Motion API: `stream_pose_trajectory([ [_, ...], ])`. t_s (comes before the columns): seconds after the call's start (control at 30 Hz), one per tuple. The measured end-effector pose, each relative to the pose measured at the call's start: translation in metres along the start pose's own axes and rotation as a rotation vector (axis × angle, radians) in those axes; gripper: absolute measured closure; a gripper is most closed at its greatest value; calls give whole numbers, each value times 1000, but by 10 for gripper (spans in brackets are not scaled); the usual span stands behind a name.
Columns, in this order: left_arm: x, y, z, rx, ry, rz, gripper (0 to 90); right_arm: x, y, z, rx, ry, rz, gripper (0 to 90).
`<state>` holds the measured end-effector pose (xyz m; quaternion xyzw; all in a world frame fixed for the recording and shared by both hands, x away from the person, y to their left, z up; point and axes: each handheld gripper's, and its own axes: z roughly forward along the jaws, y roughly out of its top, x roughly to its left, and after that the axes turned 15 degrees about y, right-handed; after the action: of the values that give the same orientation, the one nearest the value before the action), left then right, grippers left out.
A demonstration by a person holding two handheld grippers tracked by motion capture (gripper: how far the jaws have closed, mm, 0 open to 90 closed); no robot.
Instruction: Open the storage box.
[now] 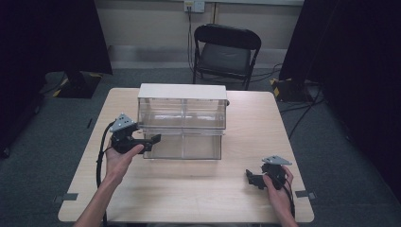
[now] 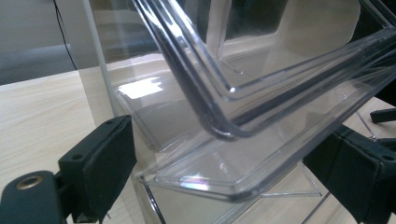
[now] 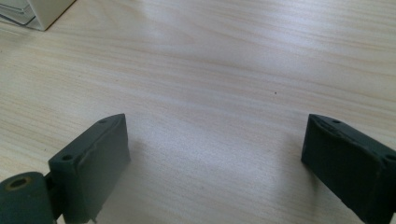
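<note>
A clear plastic drawer cabinet [image 1: 182, 92] with a white top stands at the middle of the wooden table [image 1: 189, 189]. Its lower drawer [image 1: 184, 147] sticks out toward me. My left gripper [image 1: 153, 140] is at that drawer's front left corner. In the left gripper view the jaws are wide apart, so the left gripper [image 2: 229, 133] is open, with the drawer's rounded clear corner [image 2: 224, 133] between them, apart from both pads. My right gripper [image 1: 252, 178] rests near the table's front right. In its own view the right gripper [image 3: 215, 123] is open over bare wood.
A black folding chair [image 1: 226, 49] stands behind the table's far edge. Dark curtains hang at both sides, and cables run over the grey floor at the right. The cabinet's white corner [image 3: 44, 11] shows at the top left of the right gripper view.
</note>
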<state>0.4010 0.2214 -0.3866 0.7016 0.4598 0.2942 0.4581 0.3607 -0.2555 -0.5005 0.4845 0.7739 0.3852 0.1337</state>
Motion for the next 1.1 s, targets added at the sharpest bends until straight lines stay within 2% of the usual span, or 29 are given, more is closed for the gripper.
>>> stream_pose_trajectory([
  [1.1,1,0,-1,5,0,9,108,0,0,0,0,0,0,69],
])
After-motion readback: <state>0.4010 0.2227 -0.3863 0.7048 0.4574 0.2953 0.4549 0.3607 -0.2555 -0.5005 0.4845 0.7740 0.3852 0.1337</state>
